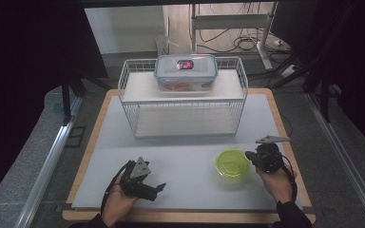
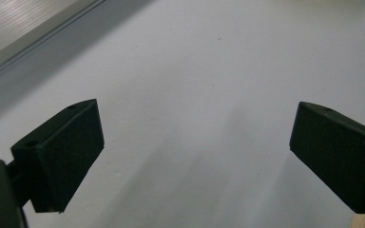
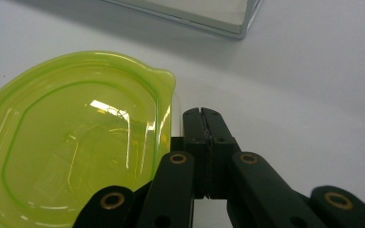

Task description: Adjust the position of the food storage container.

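Green lidded tub (image 3: 76, 142) lies just beside the right gripper (image 3: 204, 116); jaws closed, empty.

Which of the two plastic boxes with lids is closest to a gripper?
The round yellow-green plastic container on the table, right beside the shut right gripper. The clear rectangular box with the blue-rimmed lid sits far back, up on the white wire rack.

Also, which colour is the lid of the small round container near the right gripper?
The lid is translucent yellow-green, clearest in the right gripper view.
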Demonstrator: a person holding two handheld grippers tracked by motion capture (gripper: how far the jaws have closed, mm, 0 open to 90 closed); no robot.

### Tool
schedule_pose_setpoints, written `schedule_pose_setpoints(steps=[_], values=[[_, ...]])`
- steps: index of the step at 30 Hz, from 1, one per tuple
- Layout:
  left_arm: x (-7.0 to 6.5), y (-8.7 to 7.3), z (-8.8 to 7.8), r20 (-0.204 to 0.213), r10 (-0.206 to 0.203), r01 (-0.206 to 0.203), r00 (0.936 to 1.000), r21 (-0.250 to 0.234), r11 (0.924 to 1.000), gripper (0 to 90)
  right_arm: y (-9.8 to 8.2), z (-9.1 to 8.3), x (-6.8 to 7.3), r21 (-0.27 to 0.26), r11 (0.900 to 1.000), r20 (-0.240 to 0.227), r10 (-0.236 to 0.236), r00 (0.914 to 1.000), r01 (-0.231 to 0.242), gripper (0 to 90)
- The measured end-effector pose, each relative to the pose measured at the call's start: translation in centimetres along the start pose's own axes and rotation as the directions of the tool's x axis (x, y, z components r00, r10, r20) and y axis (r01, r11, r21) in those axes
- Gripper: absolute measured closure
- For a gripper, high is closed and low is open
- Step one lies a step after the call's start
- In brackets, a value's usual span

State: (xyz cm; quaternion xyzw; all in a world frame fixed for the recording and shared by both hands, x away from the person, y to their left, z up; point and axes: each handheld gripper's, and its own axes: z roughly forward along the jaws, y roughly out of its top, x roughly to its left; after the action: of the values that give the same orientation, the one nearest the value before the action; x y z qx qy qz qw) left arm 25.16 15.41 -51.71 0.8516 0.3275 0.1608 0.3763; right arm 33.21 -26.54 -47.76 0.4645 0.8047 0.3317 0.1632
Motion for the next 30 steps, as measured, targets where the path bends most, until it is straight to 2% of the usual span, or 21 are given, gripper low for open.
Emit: schedule_pose_setpoints(steps=[9, 18, 25, 30], values=[[-0.1, 0.0, 0.1, 0.003, 0.003, -0.003, 1.0, 0.006, 1.0, 3.9, -1.0, -1.0, 0.3, 0.01, 1.0, -0.017, 0.016, 0.9997, -0.015, 89.3], [-0.1, 0.0, 0.1, 0.001, 0.004, -0.004, 1.0, 0.007, 1.0, 3.9, -1.3, -1.1, 1.3, 0.019, 1.0, -0.049, 0.006, 0.9988, -0.005, 89.3], [0.0, -0.5, -0.3, 0.001, -0.02, 0.02, 0.9998, 0.007, 0.9998, 4.0, -1.4, -0.9, 2.5, 0.028, 1.0, -0.086, -0.006, 0.9963, 0.008, 89.3], [0.1, -1.0, -0.9, -0.005, -0.034, 0.034, 0.9994, 0.005, 0.9994, 4.2, -1.7, -1.1, 2.9, 0.041, 0.999, -0.096, -0.013, 0.9953, 0.017, 88.8]])
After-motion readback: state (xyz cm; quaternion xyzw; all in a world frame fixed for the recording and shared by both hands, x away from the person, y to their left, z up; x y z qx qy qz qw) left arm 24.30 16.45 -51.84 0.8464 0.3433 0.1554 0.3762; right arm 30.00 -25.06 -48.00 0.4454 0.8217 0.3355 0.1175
